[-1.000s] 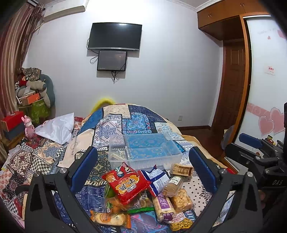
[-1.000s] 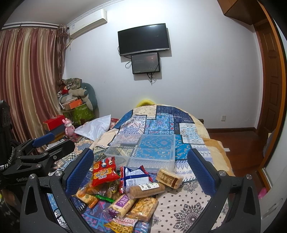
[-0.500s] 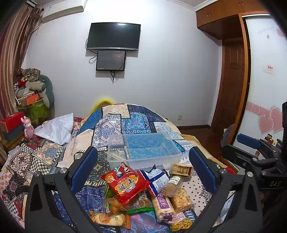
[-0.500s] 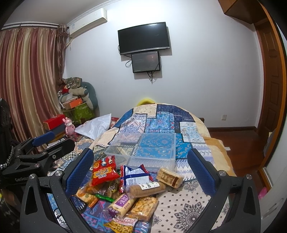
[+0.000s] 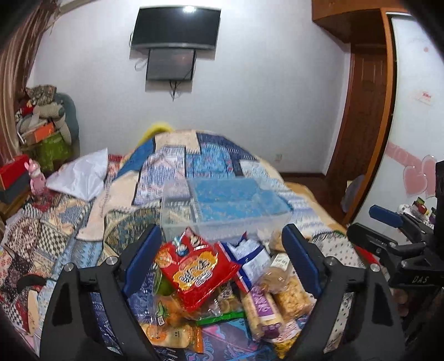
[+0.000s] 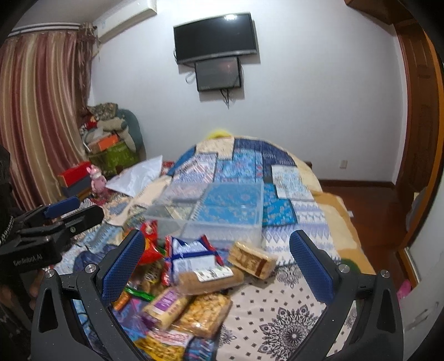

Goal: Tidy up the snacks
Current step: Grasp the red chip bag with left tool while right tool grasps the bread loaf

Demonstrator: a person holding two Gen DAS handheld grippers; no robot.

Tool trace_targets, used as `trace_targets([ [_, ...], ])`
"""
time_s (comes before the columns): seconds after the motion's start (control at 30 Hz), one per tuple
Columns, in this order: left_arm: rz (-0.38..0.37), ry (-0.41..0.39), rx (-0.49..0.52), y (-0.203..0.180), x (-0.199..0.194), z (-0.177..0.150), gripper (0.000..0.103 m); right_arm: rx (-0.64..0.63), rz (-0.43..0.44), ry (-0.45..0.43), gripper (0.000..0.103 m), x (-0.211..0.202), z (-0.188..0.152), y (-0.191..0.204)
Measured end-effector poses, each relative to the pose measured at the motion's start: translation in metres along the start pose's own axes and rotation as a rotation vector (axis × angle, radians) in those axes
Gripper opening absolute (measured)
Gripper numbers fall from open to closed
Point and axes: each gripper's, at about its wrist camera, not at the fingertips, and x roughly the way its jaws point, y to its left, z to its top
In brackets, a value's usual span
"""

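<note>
White far wall (image 6: 305, 97) carries a dark TV (image 6: 215, 37), smaller screen (image 6: 217, 72) beneath. Striped red curtains (image 6: 36, 111) left, air conditioner (image 6: 125, 20) above. Patchwork bedspread (image 6: 249, 155) covers bed. Wooden door (image 5: 366, 111) right, wood floor (image 6: 369, 200) beyond.

Ahead of the left tongs (image 5: 222, 258), whose jaws are closing, a heap of snack packets (image 5: 222, 286) fills the gap, the red bag (image 5: 195, 270) uppermost. Beyond it the clear box (image 5: 222, 211) blocks the bed (image 5: 172, 166). Right of the right tongs (image 6: 217, 266), the bedspread lies bare.

both tools (image 5: 222, 255) (image 6: 216, 263) lower, nearer snacks (image 5: 198, 270)
</note>
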Motion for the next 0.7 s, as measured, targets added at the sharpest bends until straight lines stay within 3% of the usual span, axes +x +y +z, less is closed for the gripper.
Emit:
trace_targets([
  [0.4,0.054,0.173,-0.046,0.031,0.065,-0.03,0.089,0.077,-0.034,0.179,0.097,0.055,-0.026,-0.044],
  [0.6,0.065,0.229,-0.134,0.047,0.092,-0.026,0.097,0.125,-0.023,0.232,0.097,0.078,-0.03,-0.063],
  [0.7,0.078,0.241,-0.119,0.042,0.104,-0.021,0.101,0.142,-0.017,0.246,0.097,0.089,-0.029,-0.067],
])
